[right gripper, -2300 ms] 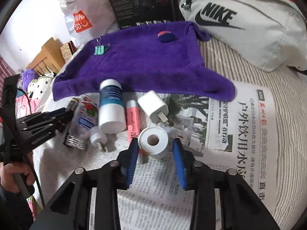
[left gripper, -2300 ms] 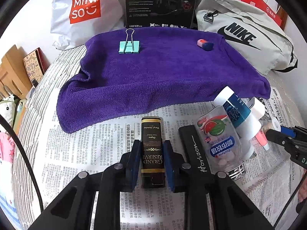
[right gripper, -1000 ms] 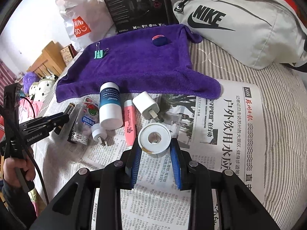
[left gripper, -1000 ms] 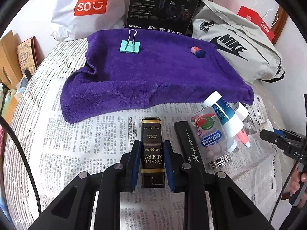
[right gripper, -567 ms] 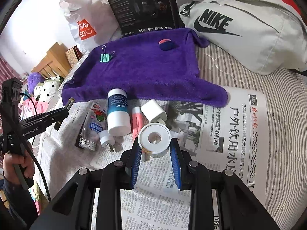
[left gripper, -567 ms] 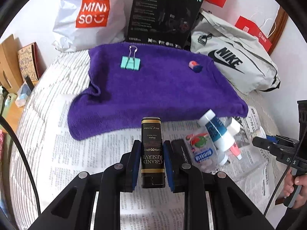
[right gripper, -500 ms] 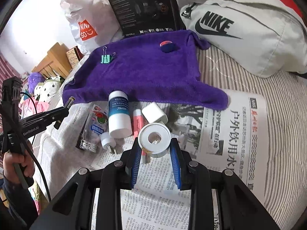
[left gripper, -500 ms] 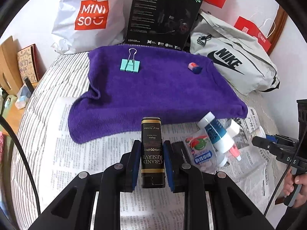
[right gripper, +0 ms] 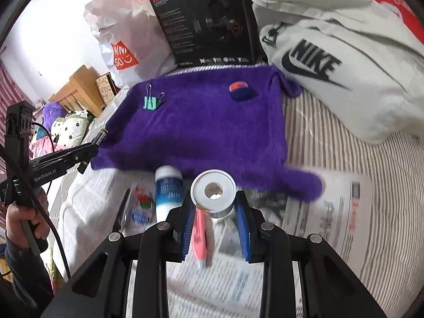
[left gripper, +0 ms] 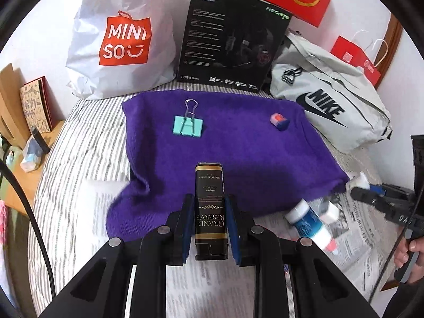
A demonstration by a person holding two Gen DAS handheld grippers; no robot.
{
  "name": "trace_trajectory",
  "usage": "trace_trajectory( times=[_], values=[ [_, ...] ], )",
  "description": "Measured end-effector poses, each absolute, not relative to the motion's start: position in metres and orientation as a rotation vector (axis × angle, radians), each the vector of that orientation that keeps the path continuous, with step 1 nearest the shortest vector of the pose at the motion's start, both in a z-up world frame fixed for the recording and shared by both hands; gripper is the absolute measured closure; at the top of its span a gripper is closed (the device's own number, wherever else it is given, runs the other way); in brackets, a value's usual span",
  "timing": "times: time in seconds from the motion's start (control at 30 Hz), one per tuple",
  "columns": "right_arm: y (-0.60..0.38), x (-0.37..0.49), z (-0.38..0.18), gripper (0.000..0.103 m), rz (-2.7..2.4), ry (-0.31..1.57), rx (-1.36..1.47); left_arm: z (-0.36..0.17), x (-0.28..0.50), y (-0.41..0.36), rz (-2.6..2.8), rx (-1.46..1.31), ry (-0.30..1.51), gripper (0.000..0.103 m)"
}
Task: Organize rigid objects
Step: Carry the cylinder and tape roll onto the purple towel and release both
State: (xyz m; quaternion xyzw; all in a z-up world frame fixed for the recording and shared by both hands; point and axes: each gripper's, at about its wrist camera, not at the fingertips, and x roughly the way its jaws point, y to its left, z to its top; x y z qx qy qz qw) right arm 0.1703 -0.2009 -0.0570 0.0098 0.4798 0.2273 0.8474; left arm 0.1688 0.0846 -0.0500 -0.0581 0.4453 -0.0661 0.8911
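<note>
Gripping the black tin (left gripper: 210, 204) lengthwise, left tool (left gripper: 209, 229) points it towards the purple towel (left gripper: 238, 143); right tool (right gripper: 214, 221) clasps tape roll (right gripper: 212, 193).

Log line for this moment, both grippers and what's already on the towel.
left gripper: shut on black tin | right gripper: shut on tape roll | purple towel: binder clip, eraser

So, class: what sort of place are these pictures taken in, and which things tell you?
Probably a bedroom: a striped mattress is the work surface, a wooden bed frame and soft toys stand beside it, and bags lean against the wall.
</note>
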Motion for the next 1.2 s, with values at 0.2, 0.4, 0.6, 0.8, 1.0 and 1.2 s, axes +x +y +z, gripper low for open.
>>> trace_trajectory(
  times=[0.2,0.4,0.6,0.8,1.0,1.2],
  values=[
    [-0.192,0.209,-0.047,0.073,0.479,0.990,0.008,-0.060,0.197,0.096,-0.119,-0.119,0.943,0.080],
    [-0.182,0.257,-0.052,0.073,0.457,1.005,-0.035,-0.069,0.222,0.103,-0.102,-0.126,0.961,0.080],
    [-0.174,0.296,-0.072,0.073,0.428,1.035,-0.065,-0.081,0.240,0.105,-0.082,-0.117,0.984,0.080],
    [-0.168,0.316,-0.094,0.073,0.419,1.068,-0.082,-0.090,0.251,0.105,-0.081,-0.113,1.006,0.080],
    [-0.159,0.330,-0.107,0.073,0.406,1.073,-0.105,-0.096,0.260,0.107,-0.069,-0.108,1.020,0.080],
    [-0.149,0.332,-0.112,0.074,0.396,1.060,-0.158,-0.100,0.265,0.105,-0.067,-0.090,1.027,0.080]
  ],
)
